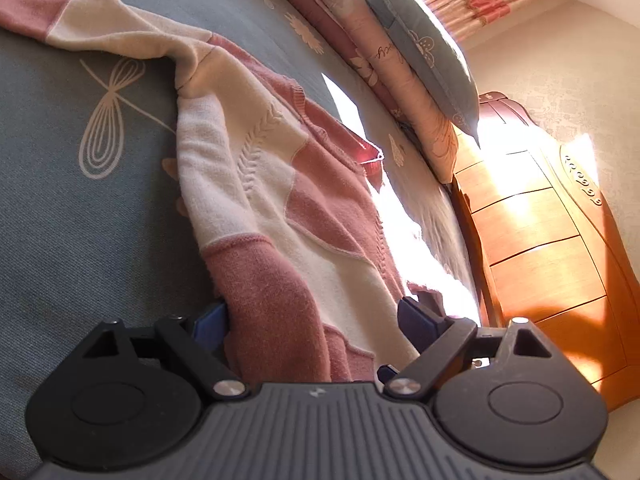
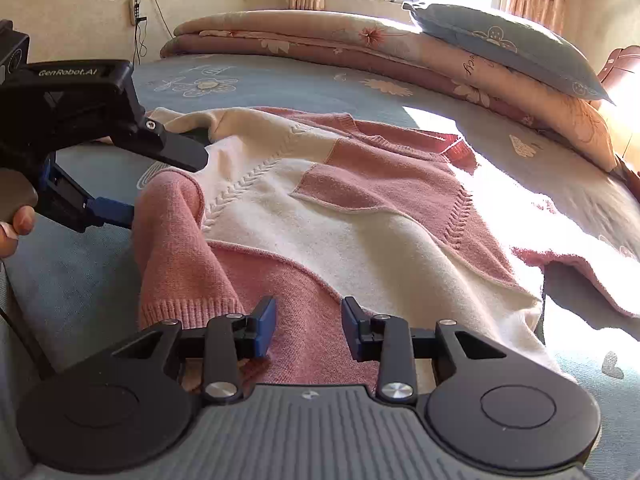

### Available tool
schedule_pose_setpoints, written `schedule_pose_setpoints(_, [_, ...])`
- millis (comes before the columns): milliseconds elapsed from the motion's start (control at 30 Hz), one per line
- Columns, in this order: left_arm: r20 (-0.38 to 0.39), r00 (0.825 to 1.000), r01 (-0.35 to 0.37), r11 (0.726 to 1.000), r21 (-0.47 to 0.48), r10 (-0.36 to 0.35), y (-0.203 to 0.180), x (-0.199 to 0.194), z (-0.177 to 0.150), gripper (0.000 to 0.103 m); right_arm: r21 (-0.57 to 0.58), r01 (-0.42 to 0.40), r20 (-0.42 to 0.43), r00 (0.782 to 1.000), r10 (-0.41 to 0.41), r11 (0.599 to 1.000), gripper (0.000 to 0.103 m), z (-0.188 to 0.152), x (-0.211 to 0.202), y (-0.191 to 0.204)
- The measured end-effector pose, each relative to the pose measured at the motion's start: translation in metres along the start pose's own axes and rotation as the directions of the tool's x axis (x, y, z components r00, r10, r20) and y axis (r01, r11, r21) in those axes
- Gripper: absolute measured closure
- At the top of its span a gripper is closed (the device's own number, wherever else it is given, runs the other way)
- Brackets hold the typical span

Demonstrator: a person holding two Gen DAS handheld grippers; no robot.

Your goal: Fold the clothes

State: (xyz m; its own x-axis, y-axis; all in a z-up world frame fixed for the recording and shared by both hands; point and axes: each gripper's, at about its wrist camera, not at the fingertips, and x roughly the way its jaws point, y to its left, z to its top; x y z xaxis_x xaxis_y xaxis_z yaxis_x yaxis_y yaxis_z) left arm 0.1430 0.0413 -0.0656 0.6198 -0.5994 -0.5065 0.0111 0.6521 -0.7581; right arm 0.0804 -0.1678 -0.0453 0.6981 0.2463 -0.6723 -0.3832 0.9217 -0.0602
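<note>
1 pink-and-cream knitted sweater (image 2: pixel 360 220) lies across the middle of the frame on 1 bed with a blue-grey flower-print sheet (image 2: pixel 280 80). 1 folded pink floral quilt (image 2: pixel 320 36) runs along the upper part, and 1 blue-grey pillow with a white flower print (image 2: pixel 504 48) sits at the upper right. 2 claws show: the left claw (image 2: pixel 160 184) at the left edge and the right claw (image 2: pixel 309 330) at the bottom centre. 1 wooden headboard (image 1: pixel 540 220) fills the right side of the left wrist view.
</note>
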Motion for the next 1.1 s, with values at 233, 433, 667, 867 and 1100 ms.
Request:
schedule_pose_setpoints(233, [-0.075,0.995,0.070,0.994,0.083,-0.063,-0.026,0.034,0.015,0.010,0.074,0.004,0.057,0.998,-0.008,0.997,0.061,-0.001,-0.019,-0.013])
schedule_pose_setpoints(433, [-0.146,0.981,0.144,0.982,0.125,-0.125,-0.048,0.062,0.008,0.010,0.080,0.020,0.053,0.998,-0.024,0.997,0.060,-0.011,-0.029,-0.016])
schedule_pose_setpoints(667, [-0.145,0.988,0.095,0.966,0.241,-0.061,-0.039,0.046,-0.015,0.010,0.112,0.030,0.041,0.999,-0.035,0.993,0.060,-0.024,-0.036,-0.028])
schedule_pose_setpoints(867, [-0.087,0.995,0.081,0.951,0.299,-0.057,-0.016,0.024,-0.033,0.026,0.153,0.032,0.047,0.998,-0.040,0.988,0.060,-0.032,-0.043,-0.041])
schedule_pose_setpoints(1100, [-0.036,0.999,0.026,0.964,0.263,-0.017,-0.004,0.020,-0.032,0.096,0.222,0.052,0.054,0.996,-0.066,0.974,0.060,-0.041,-0.057,-0.058])
